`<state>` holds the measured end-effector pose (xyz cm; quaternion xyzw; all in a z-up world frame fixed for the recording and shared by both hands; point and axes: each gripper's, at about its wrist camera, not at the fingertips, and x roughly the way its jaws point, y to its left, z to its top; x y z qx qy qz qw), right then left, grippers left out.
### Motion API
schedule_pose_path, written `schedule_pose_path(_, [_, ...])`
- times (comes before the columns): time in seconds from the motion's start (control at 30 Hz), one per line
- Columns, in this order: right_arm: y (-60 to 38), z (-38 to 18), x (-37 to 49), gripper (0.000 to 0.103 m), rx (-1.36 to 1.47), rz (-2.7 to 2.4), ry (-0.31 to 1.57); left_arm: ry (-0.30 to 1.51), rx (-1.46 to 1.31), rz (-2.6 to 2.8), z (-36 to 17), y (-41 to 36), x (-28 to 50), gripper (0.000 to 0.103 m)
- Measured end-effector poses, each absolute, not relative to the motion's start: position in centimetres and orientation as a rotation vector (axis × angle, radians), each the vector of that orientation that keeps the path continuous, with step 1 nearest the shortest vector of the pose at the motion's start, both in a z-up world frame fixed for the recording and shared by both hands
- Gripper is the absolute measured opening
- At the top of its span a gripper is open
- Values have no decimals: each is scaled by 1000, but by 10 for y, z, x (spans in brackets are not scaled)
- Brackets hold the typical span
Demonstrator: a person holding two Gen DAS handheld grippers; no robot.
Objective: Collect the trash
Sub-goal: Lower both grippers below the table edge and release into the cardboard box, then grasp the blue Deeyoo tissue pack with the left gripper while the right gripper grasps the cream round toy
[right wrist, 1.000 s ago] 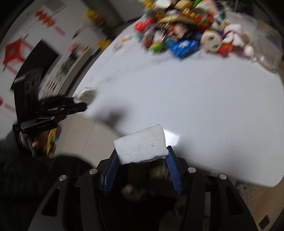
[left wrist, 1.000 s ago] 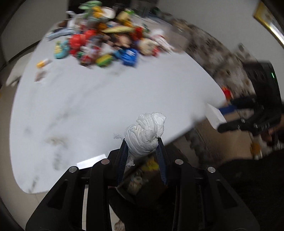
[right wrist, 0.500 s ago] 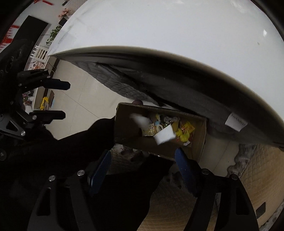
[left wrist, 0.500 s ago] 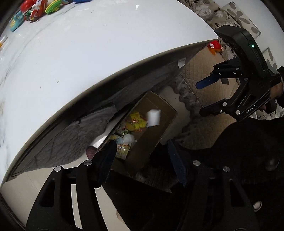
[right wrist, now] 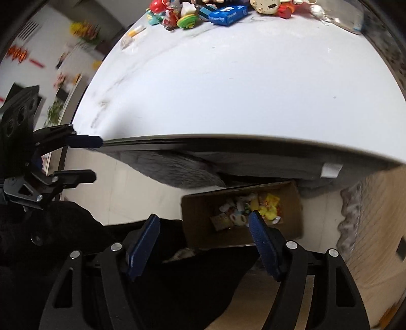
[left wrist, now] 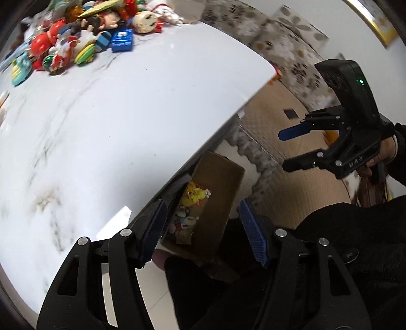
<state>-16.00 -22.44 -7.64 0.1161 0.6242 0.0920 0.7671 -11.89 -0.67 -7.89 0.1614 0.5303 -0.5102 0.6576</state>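
Left wrist view: the left gripper (left wrist: 203,228) is released and empty, above the brown cardboard box (left wrist: 218,193) of mixed trash (left wrist: 192,203) on the floor beside the white marble table (left wrist: 114,121).

Right wrist view: the right gripper (right wrist: 204,241) is released, empty, near the box (right wrist: 291,210); a pile of colourful toys (right wrist: 215,10) lies at the table's far edge.

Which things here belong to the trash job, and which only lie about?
For the job:
- cardboard box holding trash, on the floor beside the table
- left gripper, open, empty
- right gripper, open, empty

Lying about:
- toy pile
- blue packet
- white table
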Motion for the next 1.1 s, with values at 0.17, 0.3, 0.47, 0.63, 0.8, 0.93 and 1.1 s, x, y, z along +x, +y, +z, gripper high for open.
schedule_pose_path(0.17, [-205,-68,-176,71,312,120,1286,1176,392,-1200,-76,-1,-112,63])
schedule_pose_path(0.3, [-210,-49,-172,72,361,49,1217,1160,357,-1183,-66,-6,-96,65])
schedule_pose_path(0.47, [-240,-4,-117,81,253,-40,1091,1120,244,-1077,-50,4,-70,69])
schedule_pose_path(0.63, [-295,4,-13,84,240,-111,993,1089,125,-856,-34,-2,-34,72])
schedule_pose_path(0.8, [-334,-19,95,84,212,-88,1012,1089,17,-653,-30,-1,-15,72])
schedule_pose_path(0.93, [-351,-50,167,84,148,-24,1068,1108,-13,-520,-40,-6,-16,72])
schedule_pose_path(1.1, [-354,-77,218,88,153,19,1097,1121,-57,-373,-48,-27,-19,72])
